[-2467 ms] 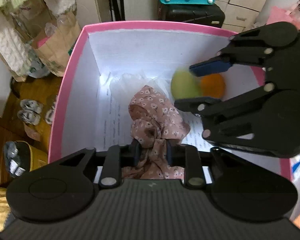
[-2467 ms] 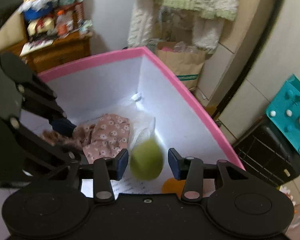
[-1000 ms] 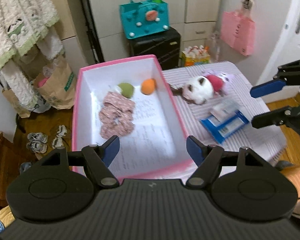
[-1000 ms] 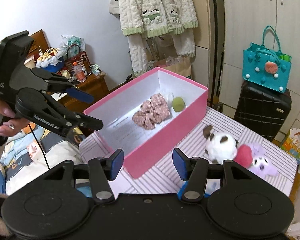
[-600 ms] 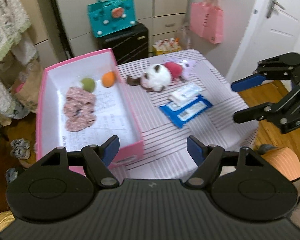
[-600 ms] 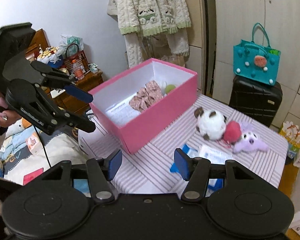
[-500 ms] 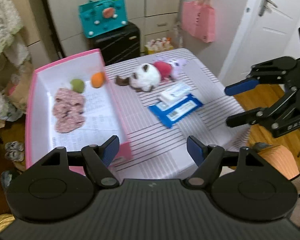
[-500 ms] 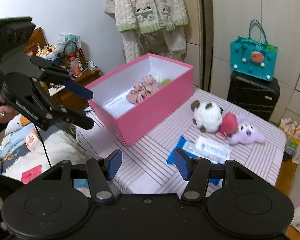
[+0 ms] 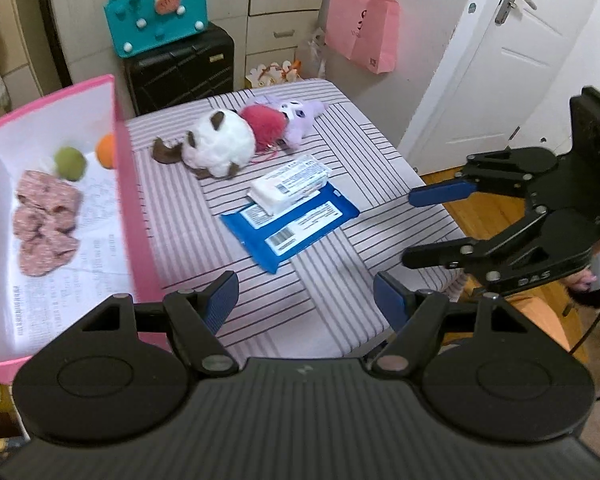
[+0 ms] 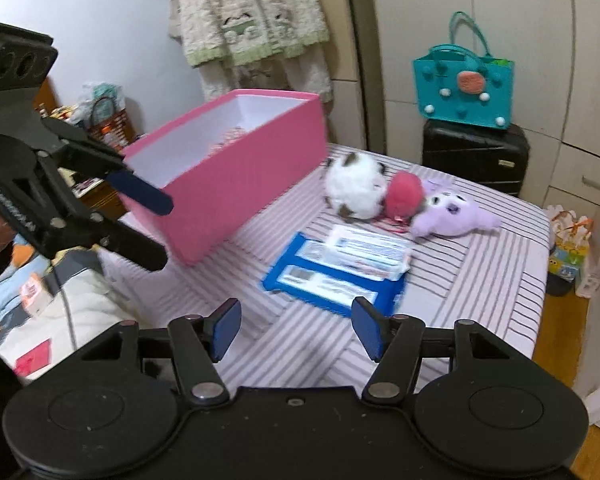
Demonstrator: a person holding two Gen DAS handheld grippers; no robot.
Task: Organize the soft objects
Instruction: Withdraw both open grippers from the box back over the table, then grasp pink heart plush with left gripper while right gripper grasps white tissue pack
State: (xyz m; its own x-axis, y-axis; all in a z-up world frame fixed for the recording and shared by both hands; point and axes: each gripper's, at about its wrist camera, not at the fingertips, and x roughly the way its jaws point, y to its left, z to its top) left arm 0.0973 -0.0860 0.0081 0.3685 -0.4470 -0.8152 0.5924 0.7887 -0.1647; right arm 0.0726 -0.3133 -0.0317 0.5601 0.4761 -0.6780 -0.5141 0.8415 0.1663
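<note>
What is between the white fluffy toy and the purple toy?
A pink-red pompom sits between the white plush and the purple plush, touching both. The right wrist view shows it best.

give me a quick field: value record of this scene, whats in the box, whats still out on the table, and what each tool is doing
in box: floral scrunchies, green ball, orange ball inside the pink box
on table: white-and-brown plush, pink pompom, purple plush, white packet lying on the blue wipes pack
surface: striped table
left tool: open, empty, over the table's near edge
right tool: open, empty, jaws have just been widening, facing the wipes pack
</note>
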